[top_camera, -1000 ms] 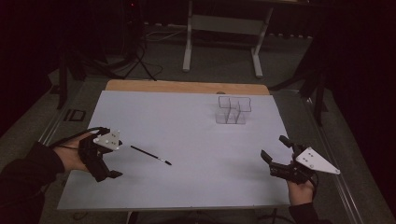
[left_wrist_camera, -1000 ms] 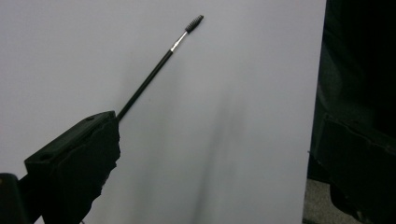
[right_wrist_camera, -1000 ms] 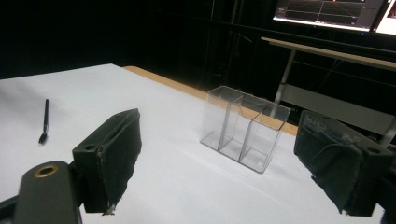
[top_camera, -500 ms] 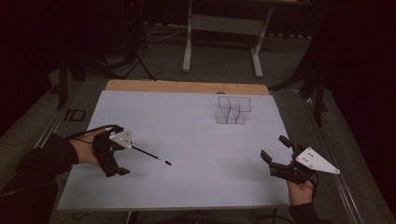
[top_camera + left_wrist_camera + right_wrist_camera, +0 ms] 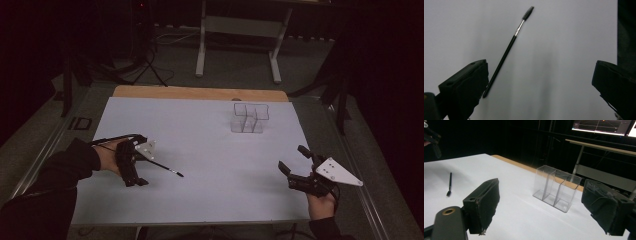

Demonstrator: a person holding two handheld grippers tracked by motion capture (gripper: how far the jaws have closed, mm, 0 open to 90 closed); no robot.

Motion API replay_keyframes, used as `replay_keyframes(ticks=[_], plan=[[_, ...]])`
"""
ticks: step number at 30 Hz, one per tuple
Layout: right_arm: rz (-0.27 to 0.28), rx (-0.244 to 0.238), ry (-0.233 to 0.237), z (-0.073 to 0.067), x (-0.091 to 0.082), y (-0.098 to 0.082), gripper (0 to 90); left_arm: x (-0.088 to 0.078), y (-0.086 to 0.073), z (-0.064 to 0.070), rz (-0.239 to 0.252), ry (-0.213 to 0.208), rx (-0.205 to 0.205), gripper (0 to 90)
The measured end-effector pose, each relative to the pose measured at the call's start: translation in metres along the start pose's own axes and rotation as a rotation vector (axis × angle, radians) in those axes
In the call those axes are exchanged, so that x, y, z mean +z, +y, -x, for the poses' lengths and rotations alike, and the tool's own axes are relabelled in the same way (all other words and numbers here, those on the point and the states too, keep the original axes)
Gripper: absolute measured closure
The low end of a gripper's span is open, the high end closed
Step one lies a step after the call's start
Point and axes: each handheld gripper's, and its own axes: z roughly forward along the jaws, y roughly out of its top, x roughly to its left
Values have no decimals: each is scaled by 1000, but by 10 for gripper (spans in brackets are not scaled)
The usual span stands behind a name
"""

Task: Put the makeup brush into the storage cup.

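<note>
Barely begun, by the look of it. Desk (image 5: 210, 200) under a pale sheet; landmark for all positions is the clear divided organizer (image 5: 249, 118), which stands upright toward the far side, right of centre, with nothing visible in its compartments.

Left claw (image 5: 134, 170) sits well to the near-left of the organizer, lowered over the desk, jaws spread wide and gripping nothing. Right claw (image 5: 299, 169) rests to the near-right of the organizer, also wide open and idle, pointed roughly toward it.

Work item: a thin black spoolie brush (image 5: 506, 51), lying flat on the desk, well apart from the organizer on its near-left. In the left gripper view its handle end lies just beside the left-hand jaw, bristle tip pointing away; not between the jaws yet, no contact that I can confirm.

Judgement: approach is nearly complete; grasp, lift, carry and whatever placement is meant, likely into the organizer, all remain.

Hard to make out:
- High view is dim; the brush handle end is covered by the left claw and its grey plate.
- Whether a jaw tip touches the handle: cannot tell.
- Right gripper view shows the brush (image 5: 449, 184) small and far off, detail lost.
- Organizer walls are transparent, so the compartment count is uncertain; three seems probable.
- Surroundings beyond the desk are nearly black.
</note>
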Motion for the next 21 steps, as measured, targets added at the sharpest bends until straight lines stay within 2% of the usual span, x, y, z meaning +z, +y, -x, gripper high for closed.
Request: replay_keyframes(ticks=[8, 12, 16, 21], plan=[[-4, 0, 0, 0, 1, -1, 145, 12, 10, -7, -12, -17, 45, 39], [-8, 0, 0, 0, 2, -1, 145, 17, 13, -11, -10, -33, 50, 39], [-11, -1, 0, 0, 2, -2, 145, 23, 17, -15, -42, -33, 85, 50], [-17, 7, -2, 0, 3, -3, 147, 28, 22, -19, -47, -47, 116, 66]])
